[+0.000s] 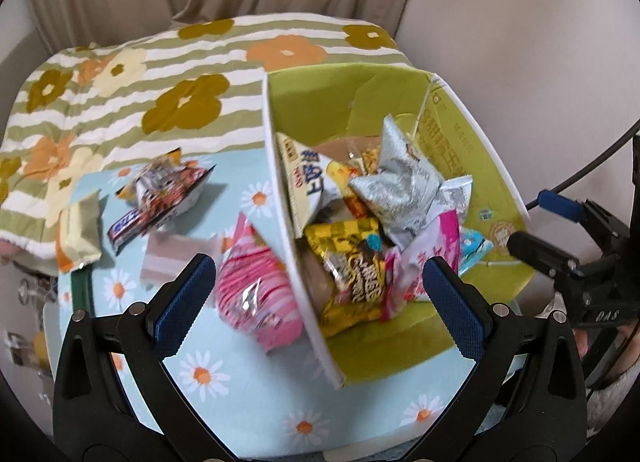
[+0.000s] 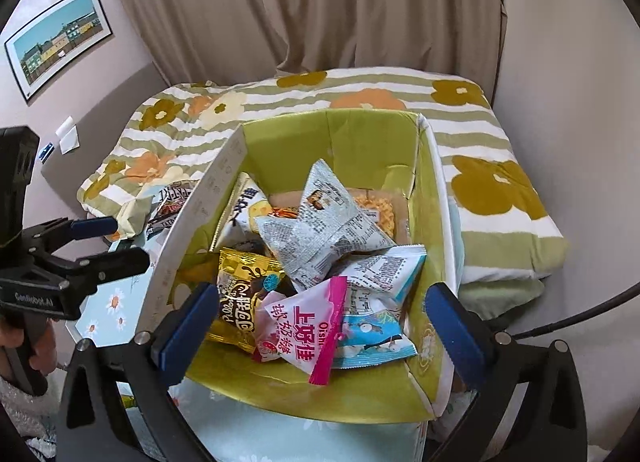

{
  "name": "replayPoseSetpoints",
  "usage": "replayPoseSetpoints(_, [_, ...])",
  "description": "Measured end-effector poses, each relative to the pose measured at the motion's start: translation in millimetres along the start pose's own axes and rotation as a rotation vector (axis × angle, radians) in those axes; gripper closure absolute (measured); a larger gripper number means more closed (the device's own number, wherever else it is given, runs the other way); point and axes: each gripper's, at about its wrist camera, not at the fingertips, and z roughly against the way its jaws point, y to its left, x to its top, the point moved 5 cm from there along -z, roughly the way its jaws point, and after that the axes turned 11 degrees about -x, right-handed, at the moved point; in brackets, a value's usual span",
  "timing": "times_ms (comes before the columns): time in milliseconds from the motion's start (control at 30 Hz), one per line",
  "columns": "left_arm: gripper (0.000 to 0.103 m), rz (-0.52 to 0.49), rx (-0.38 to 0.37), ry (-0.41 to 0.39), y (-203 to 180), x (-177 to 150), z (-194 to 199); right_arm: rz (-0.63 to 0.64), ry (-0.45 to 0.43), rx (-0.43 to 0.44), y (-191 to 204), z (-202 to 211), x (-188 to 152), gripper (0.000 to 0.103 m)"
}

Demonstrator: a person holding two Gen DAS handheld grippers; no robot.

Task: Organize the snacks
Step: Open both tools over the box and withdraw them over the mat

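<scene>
A green cardboard box [image 1: 496,178] [image 2: 372,142] holds several snack packets: a silver packet [image 1: 400,182] [image 2: 328,222], a gold packet [image 1: 352,262] [image 2: 240,294], a white and pink packet [image 2: 308,326] and others. Outside the box on the daisy tablecloth lie a pink packet [image 1: 256,290], a dark noodle packet [image 1: 160,190] and a pale yellow packet [image 1: 78,234]. My left gripper [image 1: 320,294] is open and empty, hovering over the box's left wall and the pink packet. My right gripper [image 2: 320,318] is open and empty above the box's near end.
The light blue daisy tablecloth [image 1: 224,390] covers the table. A striped flowered quilt [image 1: 160,94] [image 2: 500,190] lies behind and beside it. Beige curtains [image 2: 320,2] hang at the back. A framed picture [image 2: 60,38] hangs on the left wall.
</scene>
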Motion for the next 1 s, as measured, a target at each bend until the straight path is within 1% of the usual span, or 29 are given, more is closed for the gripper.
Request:
replayPoseSetpoints(167, [0.000, 0.030, 0.050, -0.016, 16, -21, 18, 0.039, -0.031, 0.029, 18, 6, 0, 0.000])
replayPoseSetpoints(267, [0.000, 0.056, 0.078, -0.039, 29, -33, 32, 0.069, -0.048, 0.038, 32, 10, 0, 0.000])
replayPoseSetpoints(400, [0.000, 0.106, 0.101, -0.082, 54, -40, 54, 0.099, -0.064, 0.060, 56, 14, 4, 0.000])
replayPoseSetpoints(533, [0.000, 0.155, 0.129, -0.131, 89, -42, 80, 0.114, -0.074, 0.073, 79, 15, 11, 0.000])
replayPoseSetpoints(667, [0.000, 0.180, 0.148, -0.155, 129, -41, 99, 0.108, -0.089, 0.063, 107, 13, 22, 0.000])
replayPoseSetpoints(733, [0.000, 0.189, 0.149, -0.153, 148, -38, 105, 0.105, -0.096, 0.063, 127, 13, 28, 0.000])
replayPoseSetpoints(867, [0.000, 0.197, 0.142, -0.143, 192, -36, 117, 0.082, -0.096, 0.090, 166, 6, 42, 0.000])
replayPoseSetpoints(1000, [0.000, 0.198, 0.128, -0.117, 230, -33, 117, 0.050, -0.094, 0.115, 204, -7, 59, 0.000])
